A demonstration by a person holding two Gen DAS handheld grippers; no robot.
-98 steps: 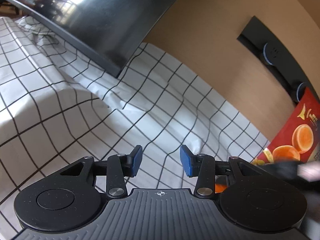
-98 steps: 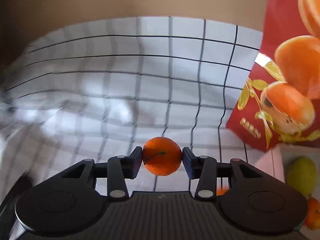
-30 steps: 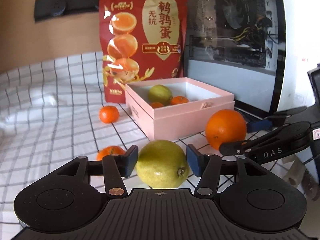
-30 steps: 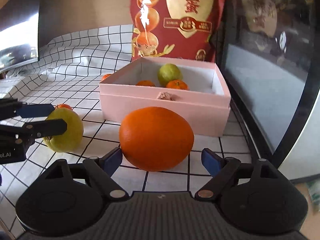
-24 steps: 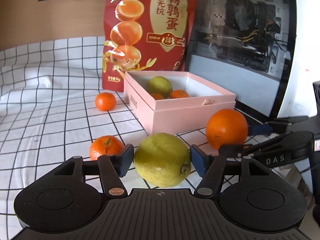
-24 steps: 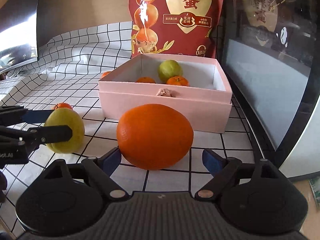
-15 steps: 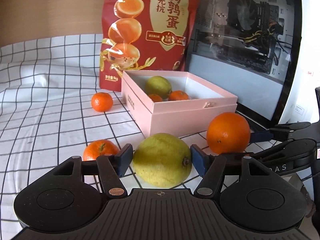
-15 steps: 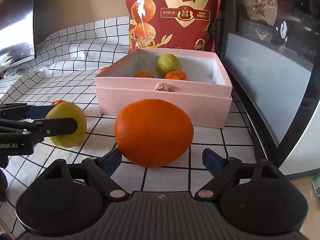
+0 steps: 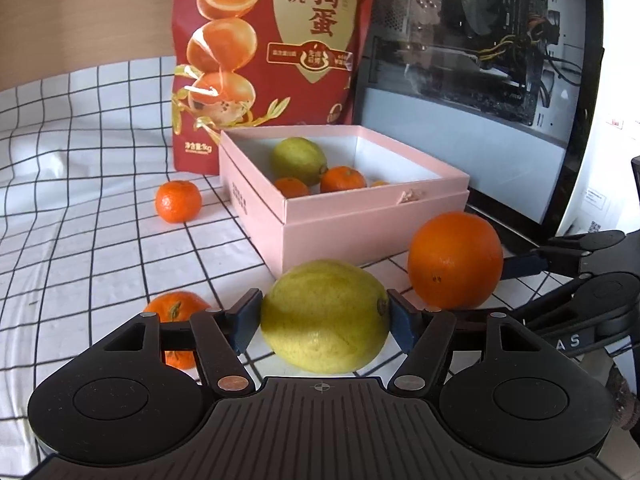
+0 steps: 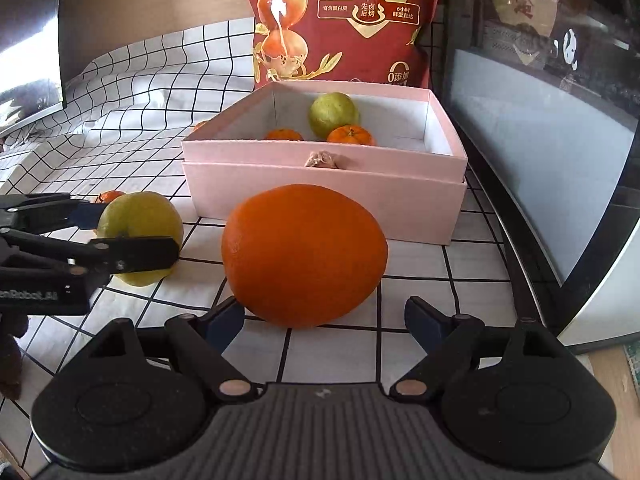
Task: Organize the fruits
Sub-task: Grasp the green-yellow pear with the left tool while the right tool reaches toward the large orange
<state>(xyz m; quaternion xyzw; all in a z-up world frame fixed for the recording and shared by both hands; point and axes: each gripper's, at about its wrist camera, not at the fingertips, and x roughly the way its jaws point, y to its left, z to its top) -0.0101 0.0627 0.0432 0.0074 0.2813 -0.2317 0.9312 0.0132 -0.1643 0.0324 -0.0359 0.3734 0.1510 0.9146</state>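
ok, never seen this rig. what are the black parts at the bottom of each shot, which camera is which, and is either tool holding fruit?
There is no robot arm: a person carries a two-finger tool in each hand, and a fisheye camera on each tool looks forward along its fingers. The black parts are the tool bodies.

Left wrist view: the left tool has a yellow-green lemon between its blue pads. Its jaws are opening, and the lemon sits on the checked cloth.

Right wrist view: the right tool is open, with a large orange just ahead of its pads, untouched.

Behind both stands an open pink box with another lemon and several mandarins inside. Two mandarins lie loose on the cloth. A red snack bag stands behind the box, and a glass-sided computer case stands beside it.
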